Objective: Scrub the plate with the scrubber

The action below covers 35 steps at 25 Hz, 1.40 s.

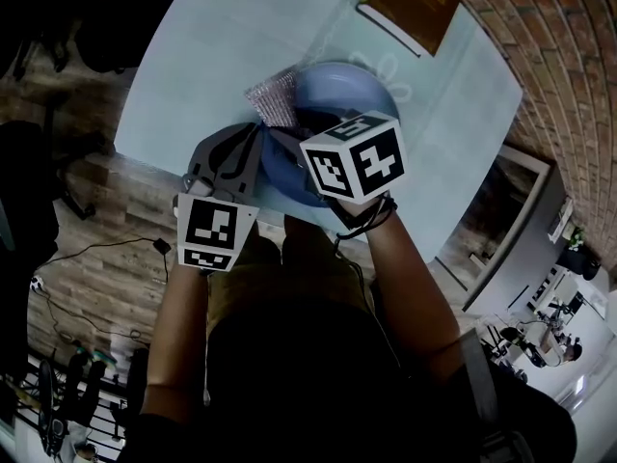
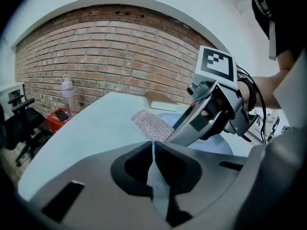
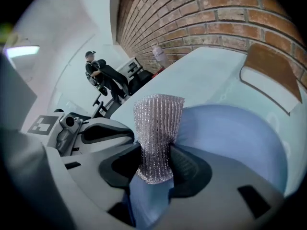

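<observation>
Head view puts the round blue plate [image 1: 339, 90] on the pale blue-green desk [image 1: 241, 37], with your right tongs [image 3: 154, 150] clamped on the lower end of the silvery mesh scrubber [image 3: 158, 121], which sticks out over the plate's far-left rim. Your left tongs [image 2: 152, 145] are pressed together at the plate's near-left rim, though no view shows whether they pinch it. A flat brown-topped box [image 1: 410, 3] lies beyond the plate's far side.

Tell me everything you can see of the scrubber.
The scrubber is a silvery, glittering knitted-mesh pad, roughly rectangular. The right hand-held gripper pinches its near end, squeezing it narrow; the wider free end points ahead over the rim of the blue plate. Contact with the plate cannot be judged.
</observation>
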Motion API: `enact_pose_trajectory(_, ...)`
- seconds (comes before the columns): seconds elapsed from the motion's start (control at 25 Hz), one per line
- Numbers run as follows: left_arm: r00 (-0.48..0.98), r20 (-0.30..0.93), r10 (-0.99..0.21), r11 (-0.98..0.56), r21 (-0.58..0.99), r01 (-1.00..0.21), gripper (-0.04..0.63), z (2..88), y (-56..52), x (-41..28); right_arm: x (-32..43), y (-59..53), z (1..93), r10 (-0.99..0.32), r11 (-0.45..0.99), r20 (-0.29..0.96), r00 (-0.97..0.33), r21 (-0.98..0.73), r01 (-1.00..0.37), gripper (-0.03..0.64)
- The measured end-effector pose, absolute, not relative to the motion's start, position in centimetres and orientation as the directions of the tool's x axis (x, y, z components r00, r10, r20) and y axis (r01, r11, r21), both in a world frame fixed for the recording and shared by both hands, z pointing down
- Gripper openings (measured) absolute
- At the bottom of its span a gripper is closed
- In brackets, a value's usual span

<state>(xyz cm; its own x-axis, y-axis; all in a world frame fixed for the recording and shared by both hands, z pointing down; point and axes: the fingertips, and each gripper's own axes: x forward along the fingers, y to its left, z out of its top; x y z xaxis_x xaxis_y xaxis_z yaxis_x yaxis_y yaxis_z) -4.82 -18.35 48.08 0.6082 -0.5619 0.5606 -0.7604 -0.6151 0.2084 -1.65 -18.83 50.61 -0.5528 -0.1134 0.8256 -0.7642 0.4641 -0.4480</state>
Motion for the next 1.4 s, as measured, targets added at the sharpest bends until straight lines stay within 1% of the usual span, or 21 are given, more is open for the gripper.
enact_pose_trajectory(0.16,0.606,0.569,-0.556,-0.617,0.205,-0.759,0.035,48.2,-17.3,-5.5,-2.8,-16.6,50.6,-0.064,0.448,0.807,-0.587,-0.502,-0.739,0.207)
enact_pose_trajectory(0.36,0.612,0.585,-0.532,-0.631,0.208,-0.747,0.035,48.5,-15.5,-5.7,-2.6,-13.8,50.8,-0.026,0.390,0.790,-0.612,-0.556,-0.734,0.207)
enact_pose_trajectory(0.64,0.626,0.585,-0.516,-0.645,0.216,-0.733,0.034,48.3,-14.2,-4.9,-0.7,-10.4,50.8,0.007,0.349,0.801,-0.599,-0.564,-0.749,0.207)
enact_pose_trajectory(0.84,0.630,0.590,-0.504,-0.672,0.190,-0.716,0.035,48.2,-13.8,-3.8,1.6,-8.4,50.9,0.001,0.342,0.826,-0.564,-0.530,-0.776,0.207)
enact_pose_trajectory(1.12,0.618,0.600,-0.509,-0.674,0.168,-0.719,0.035,48.1,-13.9,-3.3,5.3,-6.9,50.9,-0.016,0.369,0.872,-0.490,-0.450,-0.813,0.209)
enact_pose_trajectory(1.4,0.598,0.616,-0.512,-0.682,0.131,-0.719,0.034,47.9,-13.6,-3.0,9.8,-7.7,50.8,-0.066,0.427,0.926,-0.371,-0.310,-0.849,0.209)
